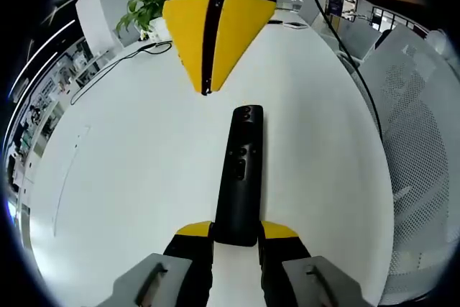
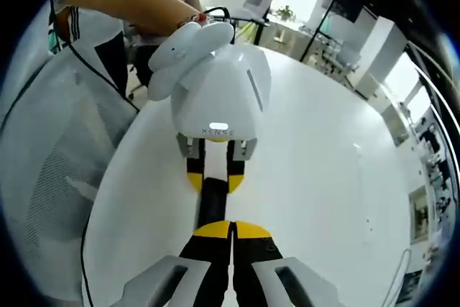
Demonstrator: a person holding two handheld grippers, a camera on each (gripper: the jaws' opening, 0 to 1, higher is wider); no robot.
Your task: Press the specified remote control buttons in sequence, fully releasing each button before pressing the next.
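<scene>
- Slim black plastic remote control (image 1: 242,177) lies flat on the white round bench (image 1: 129,177), roughly mid-bench, well clear of the edge.
- Left gripper (image 1: 236,234): yellow-tipped jaws pinching the remote's near (bottom) end, one jaw each side. Also seen in right gripper view (image 2: 215,177), under its white housing, clamped on the remote (image 2: 213,208).
- Right gripper (image 2: 231,229): jaws pressed together into one point, nothing between them. In left gripper view it comes from the far side (image 1: 207,90), tip hovering just beyond the remote's top end; contact w/ bench – can't tell.
- Orientation: long axis runs straight from left gripper toward right gripper. Button face up; red-ringed button at the far end, nearest the right tip; more buttons approx. mid-body.
- Risks (judgement):
  - Right tip is wider than the small buttons, so an off-centre press could hit a neighbour or two at once.
  - Press near the far end could lever the remote about the left grip and make it pivot or slip if the hold is light.
  - Incomplete lift between presses would break the release rule.
  - Right gripper's bulk over the remote may hide buttons from view.
</scene>
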